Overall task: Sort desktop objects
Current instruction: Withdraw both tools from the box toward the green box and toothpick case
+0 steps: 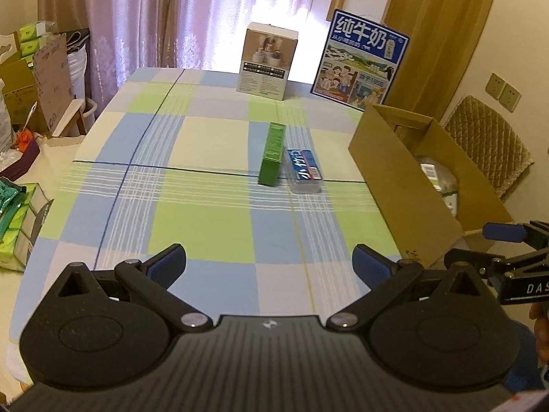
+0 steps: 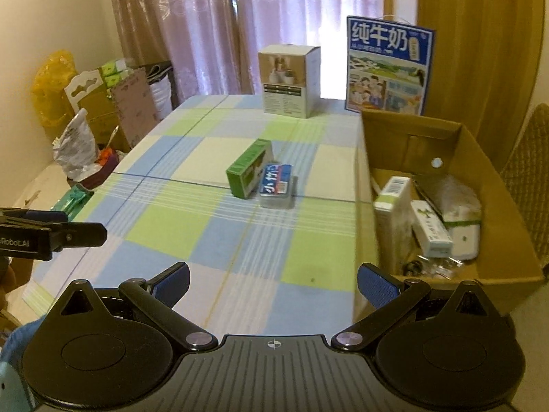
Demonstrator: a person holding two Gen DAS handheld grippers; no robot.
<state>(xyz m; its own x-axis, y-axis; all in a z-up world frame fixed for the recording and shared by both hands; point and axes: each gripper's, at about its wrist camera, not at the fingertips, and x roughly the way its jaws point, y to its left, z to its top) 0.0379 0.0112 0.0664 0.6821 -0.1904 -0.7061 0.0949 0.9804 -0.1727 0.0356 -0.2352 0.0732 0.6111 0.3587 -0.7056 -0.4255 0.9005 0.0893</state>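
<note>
A green box (image 1: 272, 154) (image 2: 248, 172) lies in the middle of the checked tablecloth, and touching its right side is a clear case with a blue label (image 1: 304, 170) (image 2: 277, 187). My left gripper (image 1: 269, 266) stands open over the near part of the table, nothing between its fingers. My right gripper (image 2: 273, 285) is open too, also empty, just left of the cardboard box (image 1: 398, 178) (image 2: 456, 130). That box holds several white packets (image 2: 430, 226). Both grippers are well short of the two objects.
A white product box (image 1: 267, 61) (image 2: 290, 80) and a blue milk carton box (image 1: 360, 65) (image 2: 387, 67) stand at the table's far edge. Tissue packs (image 1: 13, 226) and clutter lie off the left side. A quilted chair (image 1: 487, 144) is behind the cardboard box.
</note>
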